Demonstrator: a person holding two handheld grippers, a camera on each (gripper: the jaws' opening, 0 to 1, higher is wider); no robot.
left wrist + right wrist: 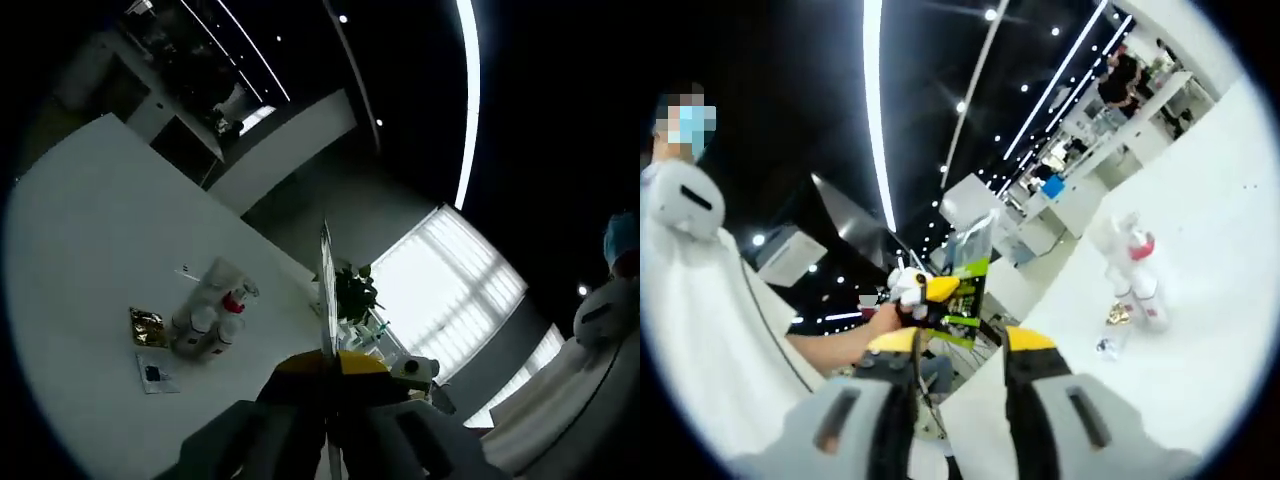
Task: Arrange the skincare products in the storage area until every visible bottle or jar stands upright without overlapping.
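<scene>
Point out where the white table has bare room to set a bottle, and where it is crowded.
Bare: the wide white table on every side of the bottle cluster. Crowded: the cluster itself, with the gold packet and small card lying right beside it.

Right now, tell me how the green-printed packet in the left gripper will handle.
Likely light and floppy: the green-printed packet looks sheet-thin, edge-on in the left gripper. Its clear, glossy upper part may prove slippery.

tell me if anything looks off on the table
The white bottles lie tipped in a loose heap, not upright, with a gold packet beside them. The left tongs pinch a thin sheet edge-on.
</scene>
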